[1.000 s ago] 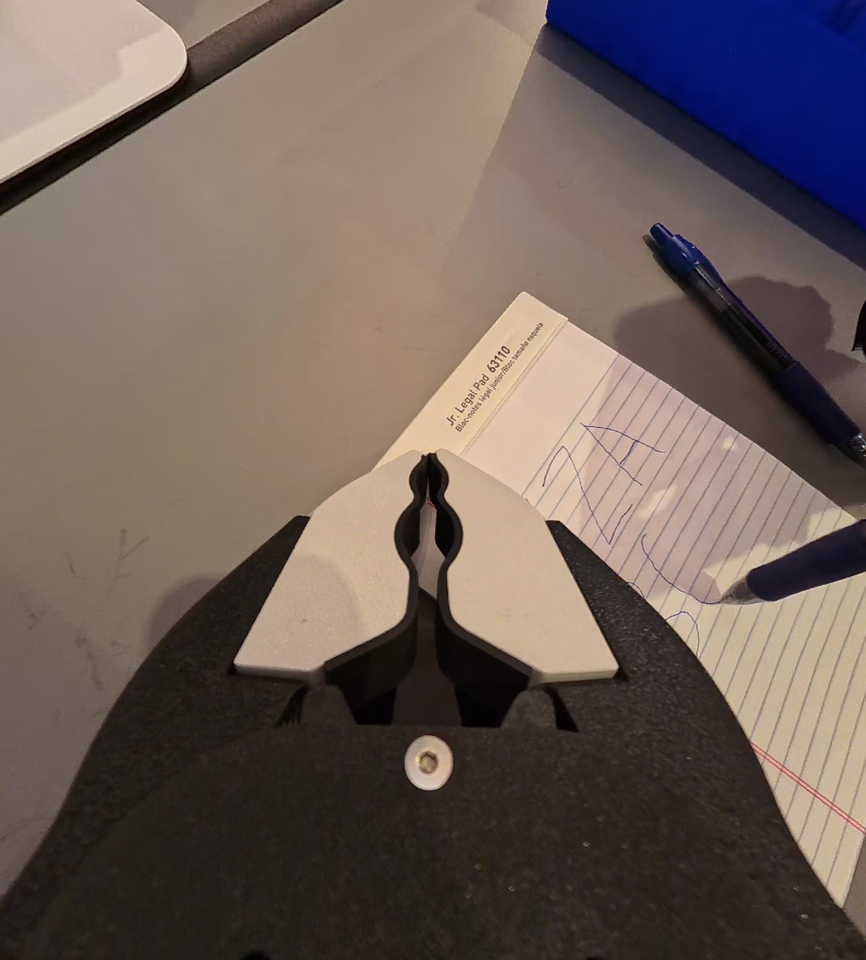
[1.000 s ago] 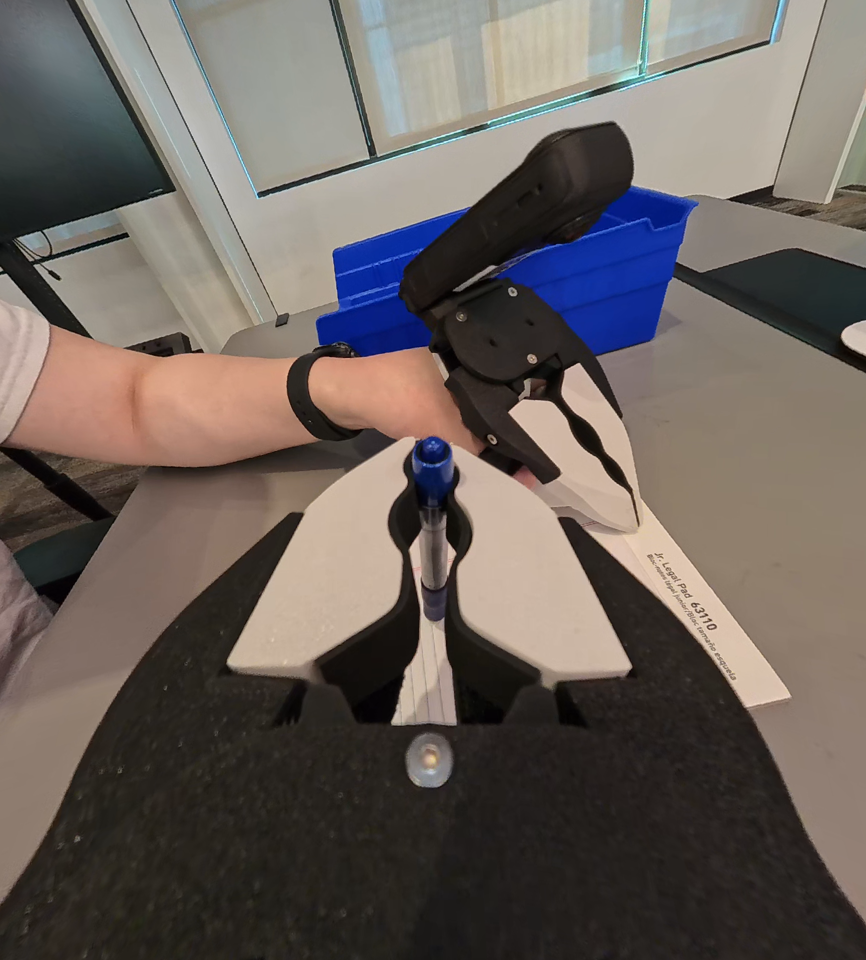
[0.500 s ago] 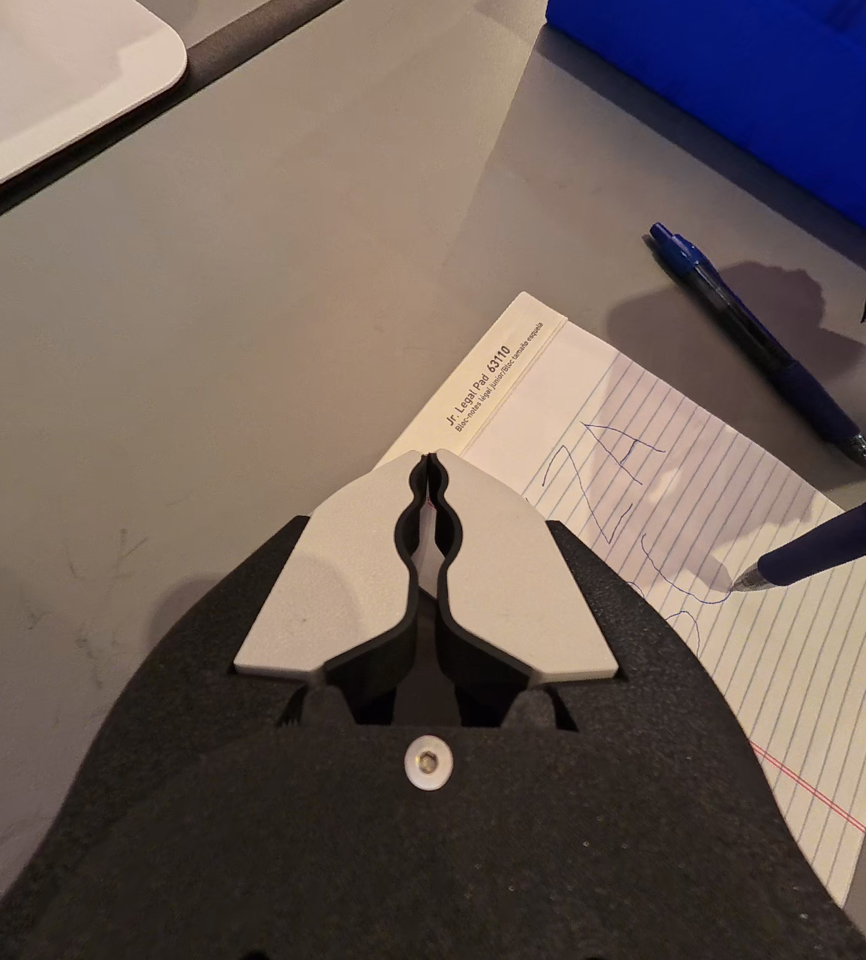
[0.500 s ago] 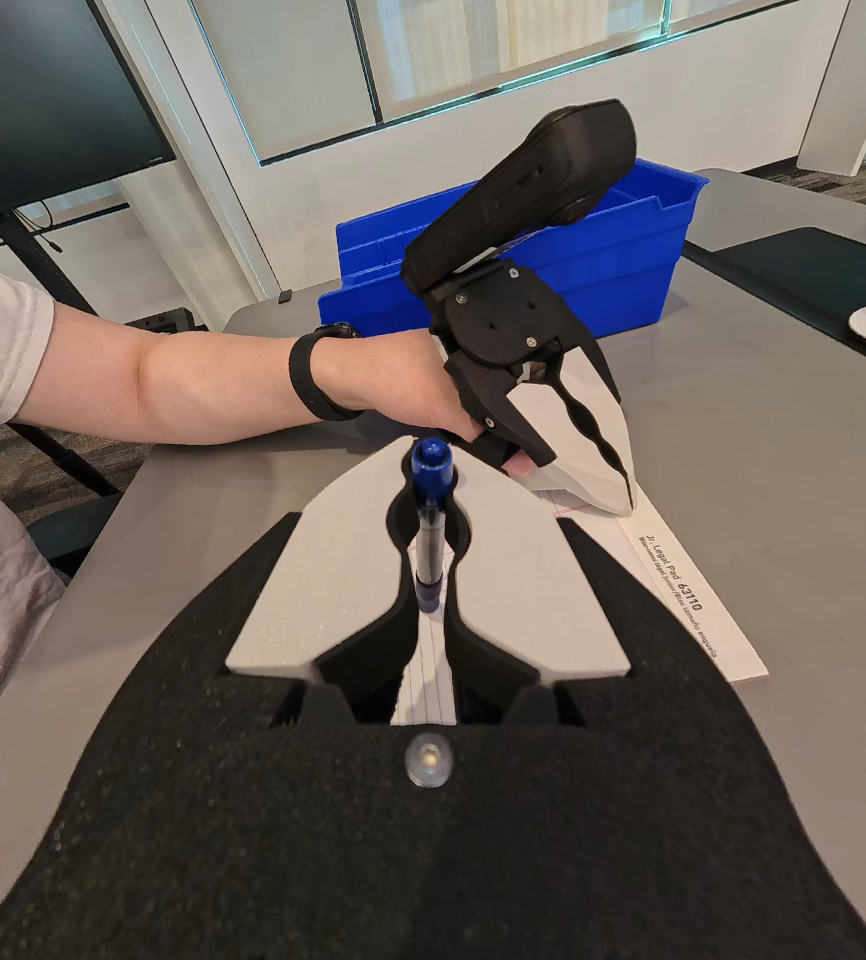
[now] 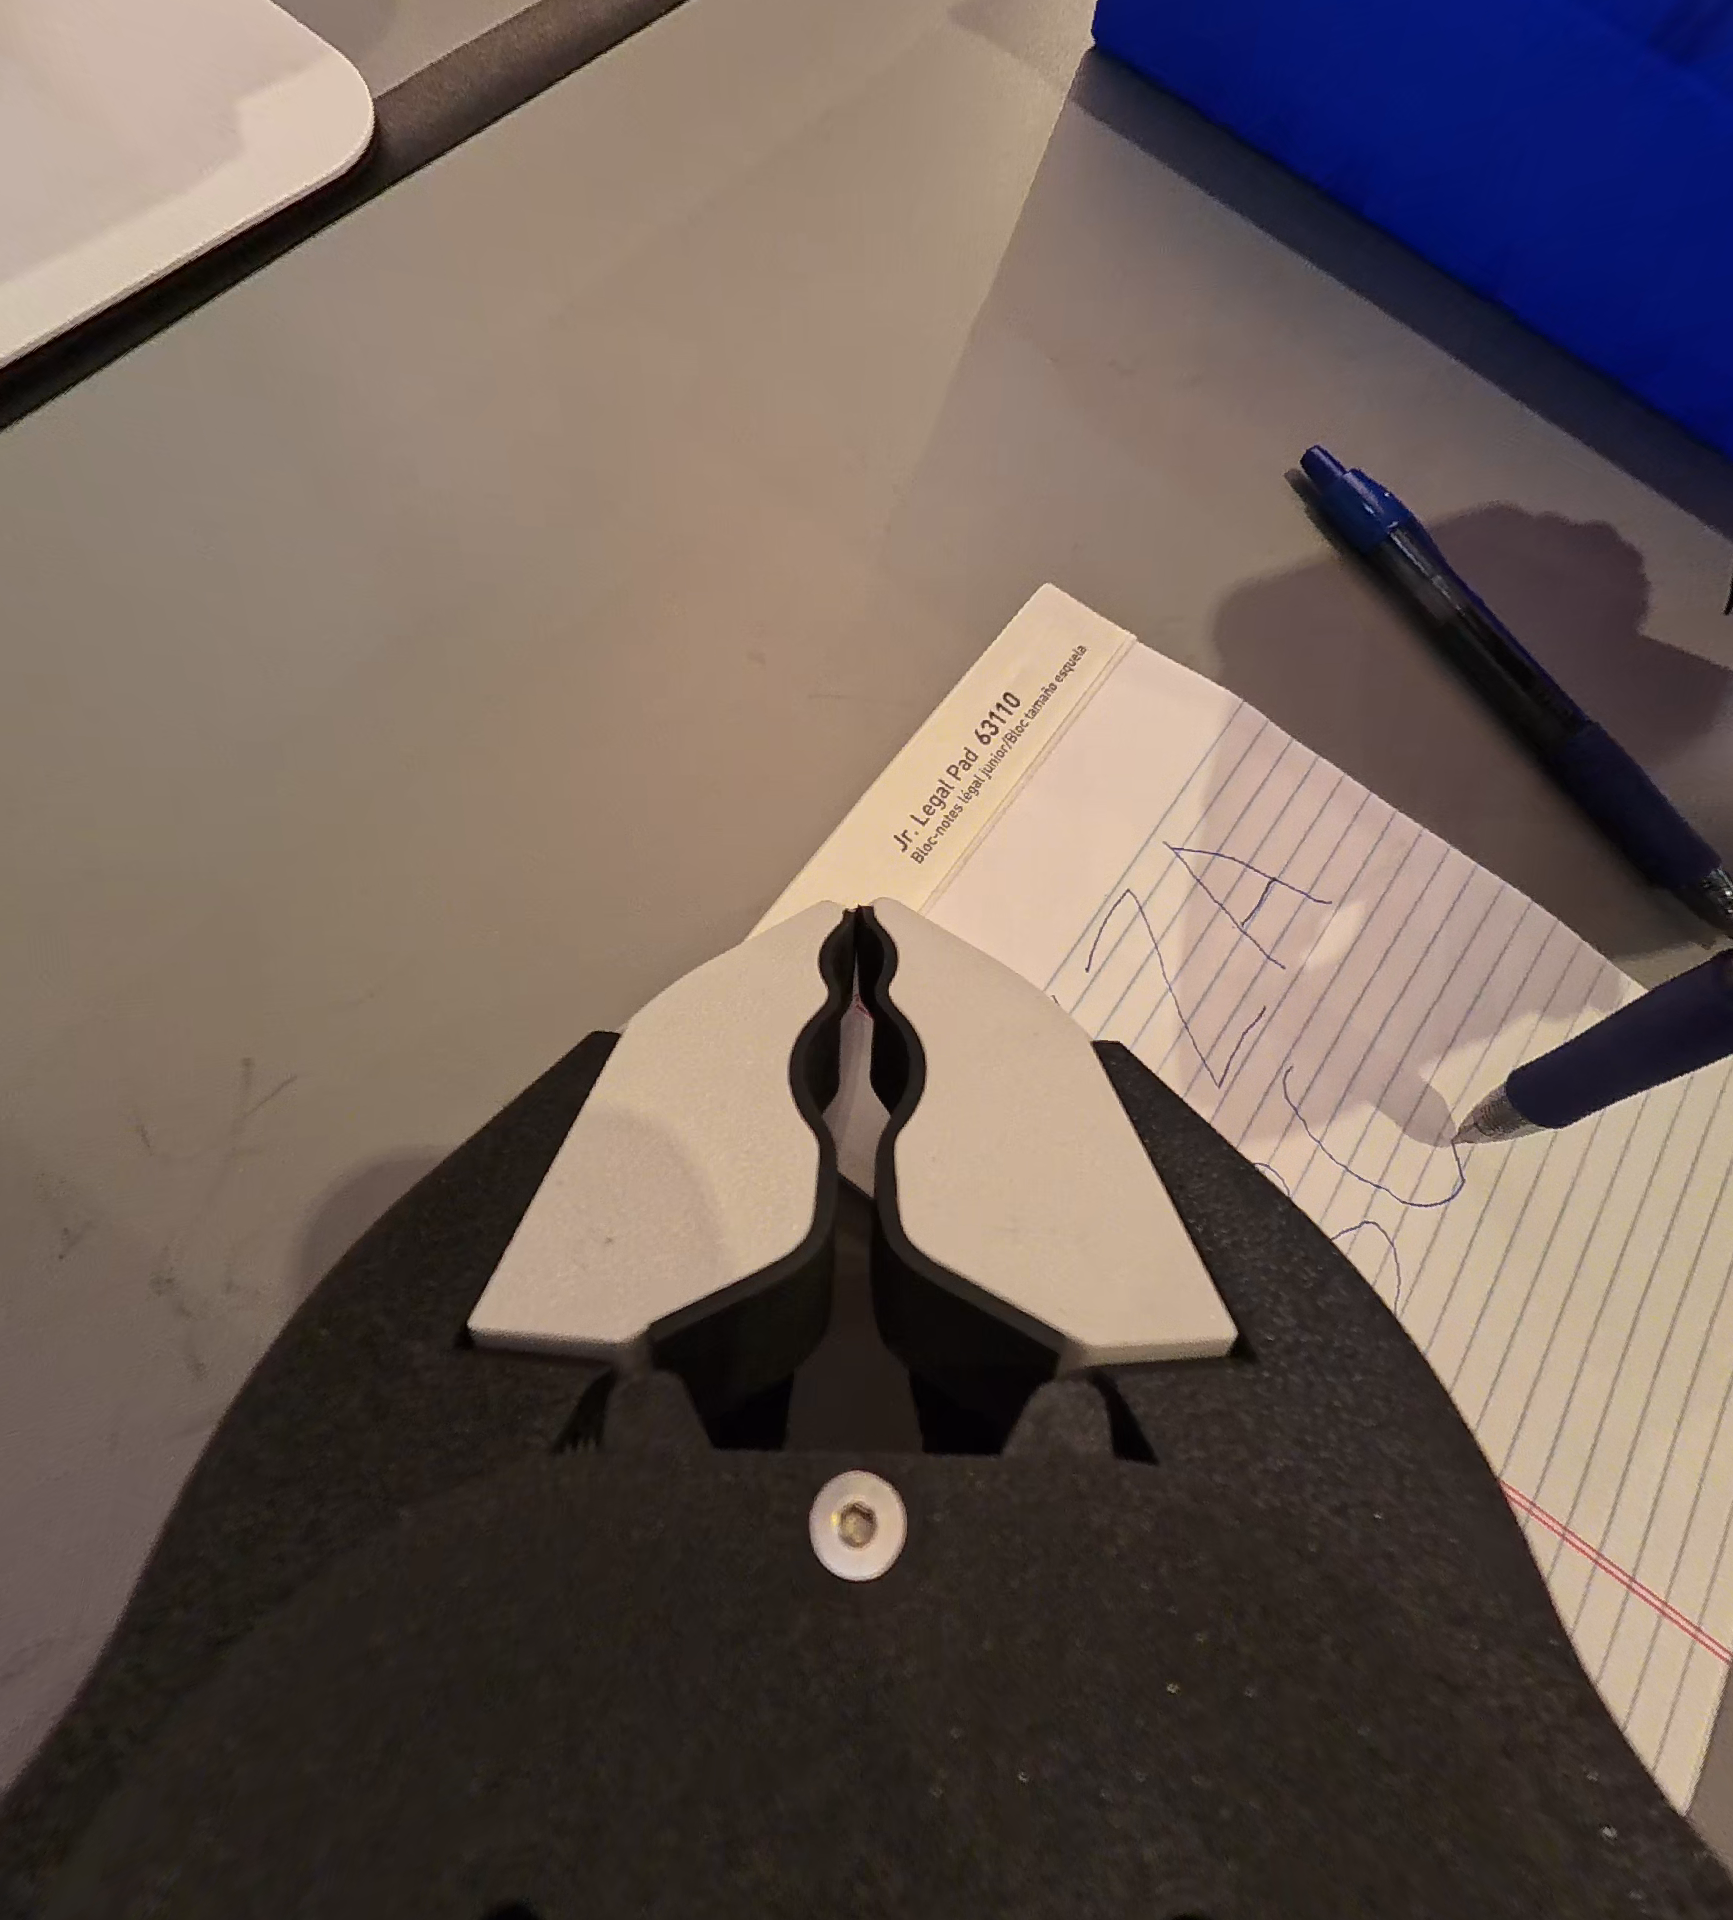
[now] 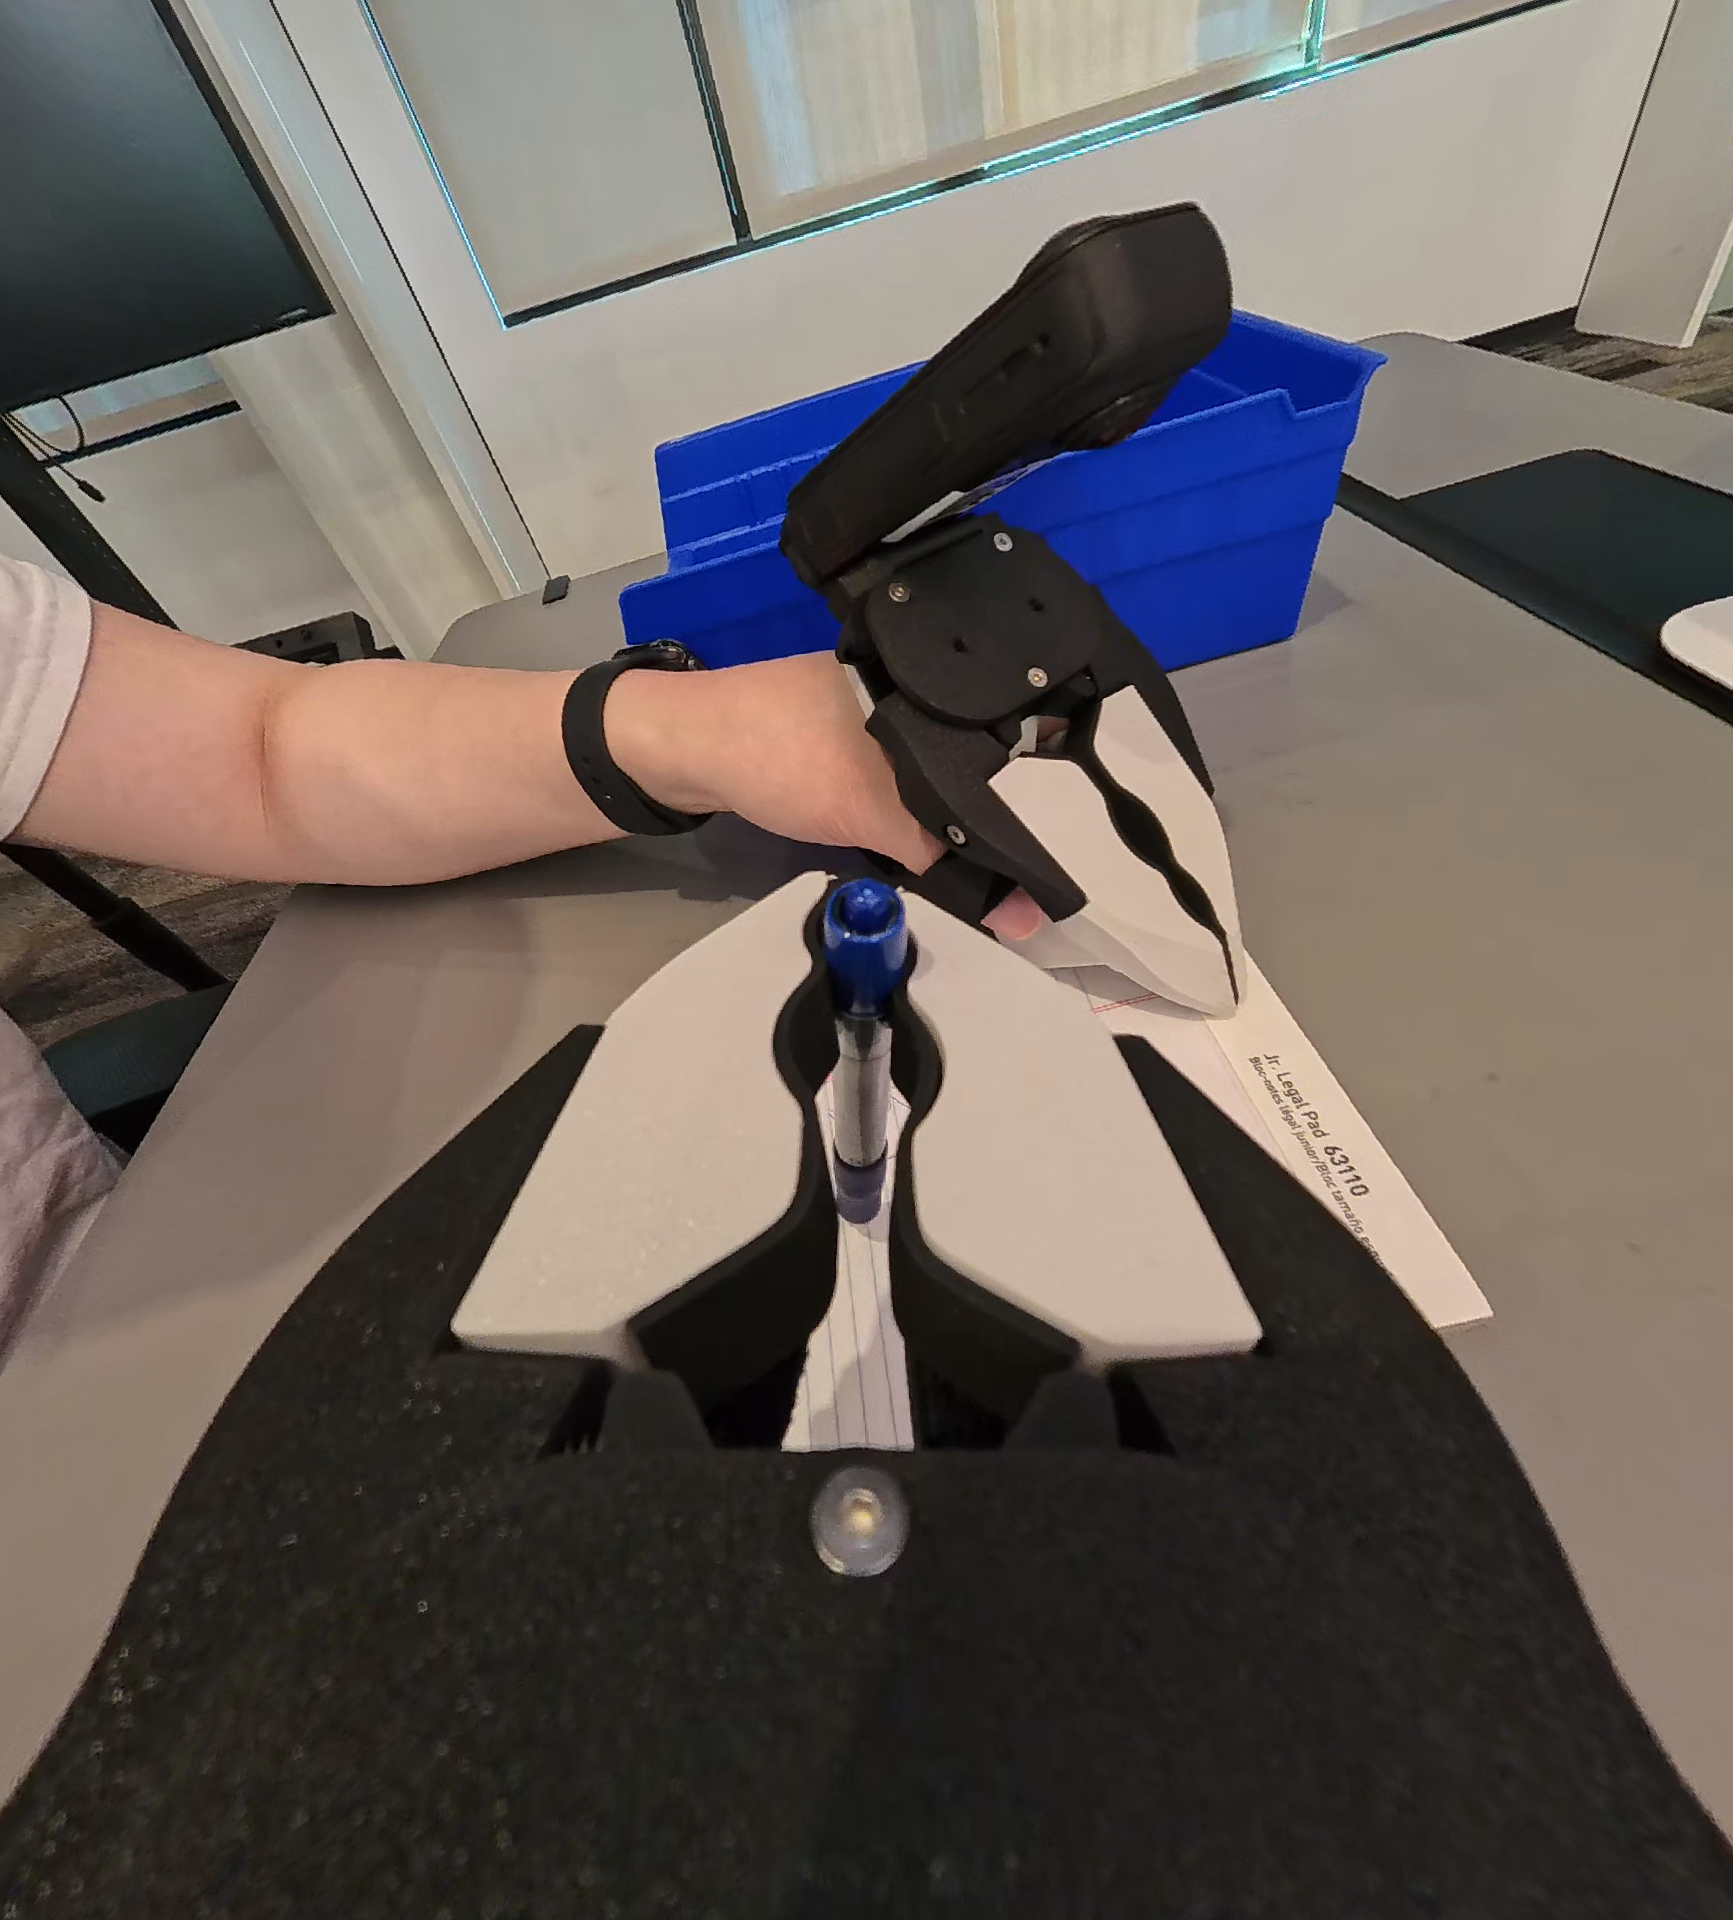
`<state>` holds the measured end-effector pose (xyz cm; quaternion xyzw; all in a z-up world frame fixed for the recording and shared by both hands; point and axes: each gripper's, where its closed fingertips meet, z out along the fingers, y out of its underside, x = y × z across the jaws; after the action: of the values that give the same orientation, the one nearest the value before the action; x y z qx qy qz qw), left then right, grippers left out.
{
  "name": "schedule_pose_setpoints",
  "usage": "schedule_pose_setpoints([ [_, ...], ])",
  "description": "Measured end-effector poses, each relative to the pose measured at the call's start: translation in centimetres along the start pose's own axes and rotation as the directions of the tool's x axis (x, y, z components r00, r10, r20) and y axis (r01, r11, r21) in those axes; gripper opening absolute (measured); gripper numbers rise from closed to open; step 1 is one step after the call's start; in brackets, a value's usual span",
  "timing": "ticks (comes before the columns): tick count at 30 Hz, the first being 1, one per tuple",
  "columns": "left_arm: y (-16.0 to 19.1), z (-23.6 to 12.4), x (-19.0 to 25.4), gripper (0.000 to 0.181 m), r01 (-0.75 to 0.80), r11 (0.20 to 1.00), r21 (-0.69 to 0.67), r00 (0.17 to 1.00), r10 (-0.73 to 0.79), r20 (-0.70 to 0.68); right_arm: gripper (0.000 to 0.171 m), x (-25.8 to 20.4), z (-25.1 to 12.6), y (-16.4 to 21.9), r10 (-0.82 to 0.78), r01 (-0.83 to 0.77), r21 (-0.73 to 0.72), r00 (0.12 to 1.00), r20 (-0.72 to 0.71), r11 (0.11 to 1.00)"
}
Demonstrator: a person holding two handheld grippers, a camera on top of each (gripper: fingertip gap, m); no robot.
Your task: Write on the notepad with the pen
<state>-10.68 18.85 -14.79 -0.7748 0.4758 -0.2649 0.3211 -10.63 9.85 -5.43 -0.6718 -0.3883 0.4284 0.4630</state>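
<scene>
Starting on the left: the left tool (image 5: 859,914) has its fingers pressed together with nothing between them, tips planted on the top-left corner of the notepad (image 5: 1527,1299), right by the binding strip. Looks like it's just pinning the pad to the grey counter (image 5: 529,623) so it doesn't skate around.

Just right of that tool the page already has some blue scrawl on it, and the pen (image 5: 1662,1029) comes in from the far right with its tip touching the paper at the end of a curvy stroke. From the right wrist view, the right tool (image 6: 862,935) is pinching that pen across its clear barrel, cap end sticking up past the fingertips, writing end pointing down through the gap to the lined paper.

A spare pen (image 5: 1527,696) lies on the counter beyond the pad, with a blue bin (image 5: 1464,187) further back (neither is in play as far as I can tell).

My take on doing this bit well: keep the left tool pressing straight down, keep the pinch firm so the pen doesn't twist, and use light pressure with slow strokes, since that pen could pivot in the grip pretty easily
</scene>
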Motion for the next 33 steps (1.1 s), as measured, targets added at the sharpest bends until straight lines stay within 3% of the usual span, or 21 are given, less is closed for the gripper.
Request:
schedule_pose_setpoints([
  [3, 0.0, 0.0, 0.0, 0.0, 0.0, 1.0, 0.0, 1.0, 0.0, 0.0, 0.004, -0.5, -0.2, -0.7, -0.029, 0.028, 0.056, 0.999, 0.016, 0.998],
  [7, 0.0, 0.0, 0.0, 0.0, 0.0, 1.0, 0.0, 1.0, 0.0, 0.0, 0.004, -0.1, -1.5, -3.4, -0.094, 0.112, 0.207, 0.991, -0.094, 0.972],
  [15, 0.0, 0.0, 0.0, 0.0, -0.001, 1.0, 0.0, 1.0, 0.001, 0.0, 0.004, 1.5, -0.3, -1.9, -0.096, 0.116, 0.136, 0.985, -0.146, 0.984],
  [21, 0.0, 0.0, 0.0, 0.0, -0.001, 1.0, 0.0, 1.0, 0.001, -0.001, 0.004, 1.5, -1.6, -2.0, -0.11, 0.132, 0.116, 0.978, -0.176, 0.984],
  [33, 0.0, 0.0, 0.0, 0.0, -0.001, 1.0, 0.0, 1.0, 0.001, -0.001, 0.005, 1.9, -1.0, -0.8, -0.084, 0.096, 0.071, 0.984, -0.154, 0.993],
])
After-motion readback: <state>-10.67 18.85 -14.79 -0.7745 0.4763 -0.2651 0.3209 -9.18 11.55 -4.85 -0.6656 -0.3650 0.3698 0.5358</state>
